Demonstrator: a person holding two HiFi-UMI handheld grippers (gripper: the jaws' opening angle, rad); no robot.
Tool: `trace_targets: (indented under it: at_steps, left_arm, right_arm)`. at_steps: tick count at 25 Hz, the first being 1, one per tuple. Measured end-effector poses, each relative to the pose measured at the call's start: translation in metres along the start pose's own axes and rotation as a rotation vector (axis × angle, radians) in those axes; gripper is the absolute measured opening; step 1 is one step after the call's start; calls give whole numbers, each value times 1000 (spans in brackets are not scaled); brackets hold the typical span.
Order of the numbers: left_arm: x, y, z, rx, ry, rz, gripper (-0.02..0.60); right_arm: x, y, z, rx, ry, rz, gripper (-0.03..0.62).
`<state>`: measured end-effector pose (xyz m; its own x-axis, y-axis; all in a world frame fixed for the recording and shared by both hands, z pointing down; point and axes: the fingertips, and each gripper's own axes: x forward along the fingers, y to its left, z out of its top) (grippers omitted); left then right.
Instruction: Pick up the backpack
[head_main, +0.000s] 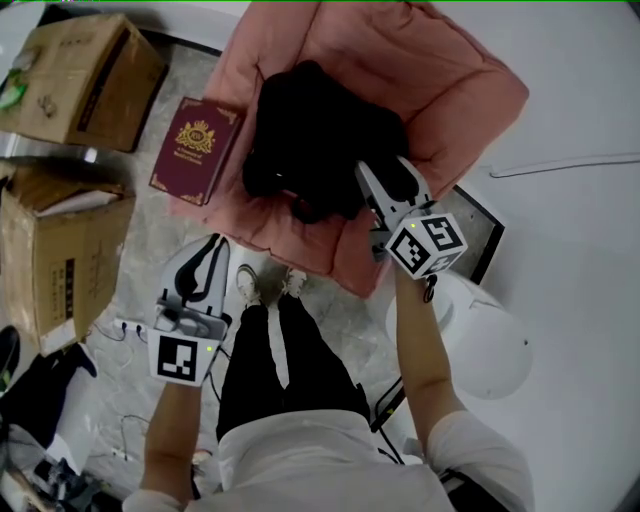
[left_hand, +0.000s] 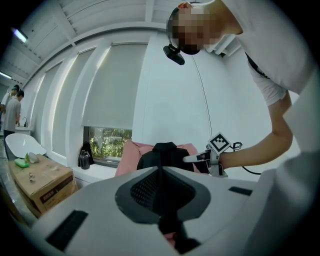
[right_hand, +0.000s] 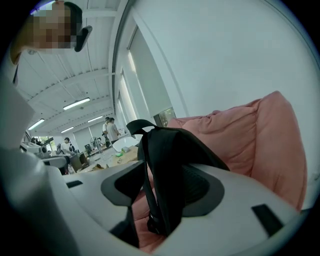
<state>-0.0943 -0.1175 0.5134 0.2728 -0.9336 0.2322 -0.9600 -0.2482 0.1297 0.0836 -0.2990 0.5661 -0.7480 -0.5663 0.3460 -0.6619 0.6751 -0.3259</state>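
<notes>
From overhead I can't make out any detail on the backpack (head_main: 315, 135), only a black mass slumped in the pink beanbag (head_main: 440, 90). It leans upright against the beanbag's back, long axis vertical and top loop uppermost. My right claw (head_main: 385, 180) is clamped on its black strap. My left claw (head_main: 208, 255) is closed, empty and well apart.

The backpack (head_main: 318, 135) is black and soft, slumped in a rumpled heap in the hollow of the pink cushion seat (head_main: 450, 80). One strap (right_hand: 159, 170) rises from it, caught between the right gripper's (head_main: 385, 182) jaws.
</notes>
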Motion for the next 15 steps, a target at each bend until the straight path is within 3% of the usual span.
trace_targets:
  at_steps: [4, 9, 15]
  left_arm:
    - [2, 4, -8, 5, 26, 3, 38]
    - [7, 4, -8, 6, 38, -7, 37]
    - [7, 4, -13, 1, 65, -9, 37]
  right_arm:
    - [12, 14, 11, -12, -56, 77, 224]
    - [32, 19, 18, 11, -97, 106, 224]
    - [58, 27, 19, 11, -108, 141, 298]
